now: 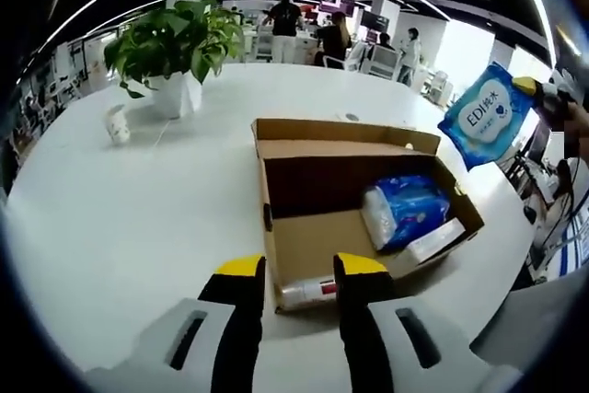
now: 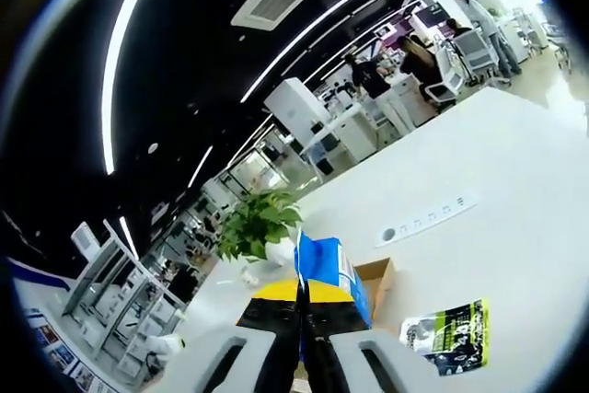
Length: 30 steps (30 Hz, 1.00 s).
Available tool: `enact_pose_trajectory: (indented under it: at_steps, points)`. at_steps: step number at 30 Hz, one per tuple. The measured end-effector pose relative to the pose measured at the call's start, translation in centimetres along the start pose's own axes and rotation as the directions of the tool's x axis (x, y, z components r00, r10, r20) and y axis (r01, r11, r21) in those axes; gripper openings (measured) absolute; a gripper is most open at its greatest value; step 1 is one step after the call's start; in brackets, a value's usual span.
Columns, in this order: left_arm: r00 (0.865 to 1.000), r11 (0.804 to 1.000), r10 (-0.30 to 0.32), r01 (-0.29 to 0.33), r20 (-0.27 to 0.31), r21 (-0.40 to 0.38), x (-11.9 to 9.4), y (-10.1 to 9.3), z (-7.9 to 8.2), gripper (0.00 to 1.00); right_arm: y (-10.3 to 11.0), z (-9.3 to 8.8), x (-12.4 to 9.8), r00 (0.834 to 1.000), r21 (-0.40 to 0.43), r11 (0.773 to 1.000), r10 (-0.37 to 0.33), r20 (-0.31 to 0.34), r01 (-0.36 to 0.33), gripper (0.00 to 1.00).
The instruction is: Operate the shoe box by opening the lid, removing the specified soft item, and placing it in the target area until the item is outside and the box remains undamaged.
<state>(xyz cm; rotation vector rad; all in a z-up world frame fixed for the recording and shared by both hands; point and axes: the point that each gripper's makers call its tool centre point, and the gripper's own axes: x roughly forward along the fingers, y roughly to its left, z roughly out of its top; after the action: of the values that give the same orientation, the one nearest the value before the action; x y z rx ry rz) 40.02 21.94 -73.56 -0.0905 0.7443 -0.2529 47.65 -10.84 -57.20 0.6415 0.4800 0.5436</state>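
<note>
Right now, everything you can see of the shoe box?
The shoe box is plain brown cardboard, open, its lid flap folded back. It sits on the white table, just ahead of the left claw, which is open and not touching it. Inside lie a blue-and-white soft pack, a white tube with a red band and a flat white item. No damage visible.

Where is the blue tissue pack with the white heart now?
In the left gripper view, the blue tissue pack hangs in the air at the right, above the open shoe box, held by the right claw.
</note>
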Motion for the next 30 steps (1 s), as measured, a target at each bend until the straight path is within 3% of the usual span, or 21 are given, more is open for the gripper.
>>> enact_pose_trajectory:
  at_steps: [8, 13, 19, 25, 30]
  points:
    - [0.998, 0.999, -0.05, 0.05, 0.032, 0.022, -0.5, -1.4, 0.9, 0.47, -1.3, 0.7, -1.0, 1.0, 0.001, 1.0, -0.023, 0.016, 0.023, 0.0]
    - [0.988, 0.99, -0.138, 0.137, 0.071, 0.026, -0.8, -3.5, 1.9, 0.58, -2.1, 0.8, -1.3, 0.999, 0.004, 0.999, -0.035, 0.02, 0.035, 0.0]
    - [0.973, 0.974, -0.213, 0.205, 0.088, 0.098, -1.6, -6.0, 2.7, 0.68, -2.9, 0.7, -1.7, 0.998, 0.001, 0.999, -0.052, 0.023, 0.052, 0.0]
    - [0.96, 0.966, -0.246, 0.231, 0.131, 0.117, -2.9, -7.1, 3.9, 0.74, -4.0, 0.2, -1.8, 0.998, 0.006, 0.998, -0.068, 0.014, 0.068, 0.0]
    - [0.959, 0.962, -0.246, 0.224, 0.139, 0.157, -3.9, -7.4, 4.1, 0.8, -5.2, -0.4, -1.9, 0.996, 0.015, 0.996, -0.091, 0.005, 0.09, 0.0]
